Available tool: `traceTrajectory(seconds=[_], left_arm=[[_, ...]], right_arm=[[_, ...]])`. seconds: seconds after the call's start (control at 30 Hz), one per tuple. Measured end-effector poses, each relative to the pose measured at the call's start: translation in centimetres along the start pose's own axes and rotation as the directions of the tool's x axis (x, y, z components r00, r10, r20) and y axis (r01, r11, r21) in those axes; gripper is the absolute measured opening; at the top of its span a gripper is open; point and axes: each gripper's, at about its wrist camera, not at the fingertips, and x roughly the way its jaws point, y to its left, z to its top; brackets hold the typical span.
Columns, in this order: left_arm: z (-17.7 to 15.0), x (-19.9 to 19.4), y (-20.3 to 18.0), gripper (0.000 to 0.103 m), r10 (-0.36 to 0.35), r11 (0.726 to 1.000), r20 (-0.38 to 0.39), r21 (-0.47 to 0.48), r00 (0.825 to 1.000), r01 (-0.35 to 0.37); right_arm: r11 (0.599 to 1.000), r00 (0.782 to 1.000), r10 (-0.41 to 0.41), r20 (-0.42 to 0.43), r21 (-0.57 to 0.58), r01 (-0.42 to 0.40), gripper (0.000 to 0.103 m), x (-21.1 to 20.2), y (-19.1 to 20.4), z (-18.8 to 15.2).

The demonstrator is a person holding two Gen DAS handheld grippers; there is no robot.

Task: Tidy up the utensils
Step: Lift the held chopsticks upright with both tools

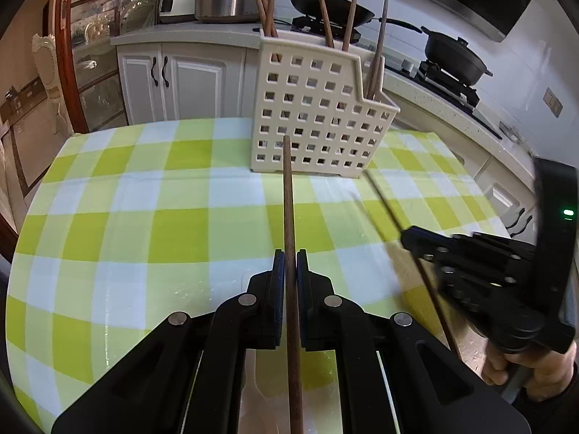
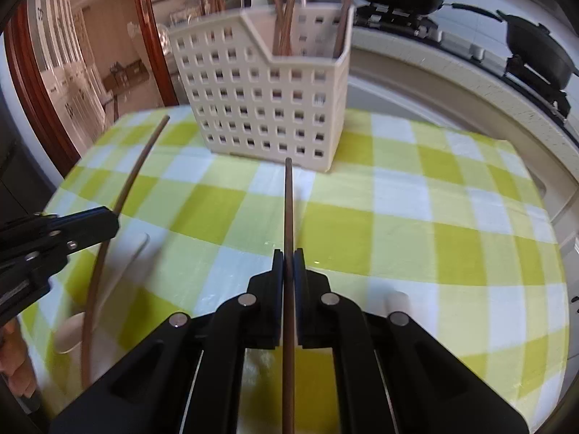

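I have both tongs pressed onto chopsticks: my left tongs (image 1: 288,258) pinch a long brown wooden chopstick (image 1: 289,195) that runs straight out between the black pads, its tip reaching in front of the lower wall of the cream perforated plastic utensil holder (image 1: 318,115), which I take as my landmark. My right tongs (image 2: 288,257) pinch a second brown wooden chopstick (image 2: 288,202) the same way, its tip pointing at the base of that holder. The holder stands upright at the far side of the table, on the green, white and yellow checked tablecloth (image 1: 144,199), and several more brown chopsticks (image 1: 269,3) stand inside it, leaning at different angles above its rim. From the left camera the right tongs show to the right of the holder and nearer to me, blurred, with a hand (image 1: 524,372) gripping the handle and a small green light (image 1: 568,212) lit on the body. A pale spoon (image 2: 72,332) lies on the cloth, nearer to me than the holder and to its left, seen from the right camera. Behind the holder are a silver rice cooker (image 1: 228,1) and black pans (image 1: 456,56) on a stove; I can read no writing on anything.
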Motion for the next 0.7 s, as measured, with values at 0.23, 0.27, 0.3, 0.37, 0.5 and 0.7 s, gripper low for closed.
traceTrajectory(seconds=[0.23, 0.27, 0.3, 0.37, 0.5, 0.7], left_arm=[[0.5, -2.3, -0.5, 0.005, -0.007, 1.000, 0.052, 0.009, 0.999, 0.006], [0.7, -2.8, -0.7, 0.005, -0.007, 1.000, 0.063, 0.012, 0.998, 0.006], [0.7, -3.1, -0.8, 0.005, -0.008, 1.000, 0.070, 0.015, 0.998, 0.006], [0.9, -3.6, -1.1, 0.005, -0.009, 1.000, 0.082, 0.024, 0.997, 0.007], [1.0, -2.4, -0.4, 0.006, -0.009, 1.000, 0.044, 0.028, 0.999, 0.008], [0.4, 1.0, 0.5, 0.006, 0.014, 0.998, -0.046, 0.065, 0.999, -0.011]], right_arm=[[1.000, 0.996, 0.013, 0.090, 0.018, -0.015, 0.006, -5.1, -0.8, 0.5], [1.000, 0.995, 0.013, 0.103, 0.021, -0.016, 0.006, -5.8, -0.9, 0.5], [1.000, 0.994, 0.013, 0.110, 0.022, -0.016, 0.006, -6.2, -0.9, 0.5], [1.000, 0.992, 0.011, 0.125, 0.023, -0.014, 0.006, -7.0, -1.0, 0.6], [0.999, 0.990, 0.014, 0.140, 0.030, -0.018, 0.006, -8.0, -1.3, 0.4], [0.999, 0.986, 0.028, 0.165, 0.024, -0.033, 0.006, -9.2, -1.2, 0.3]])
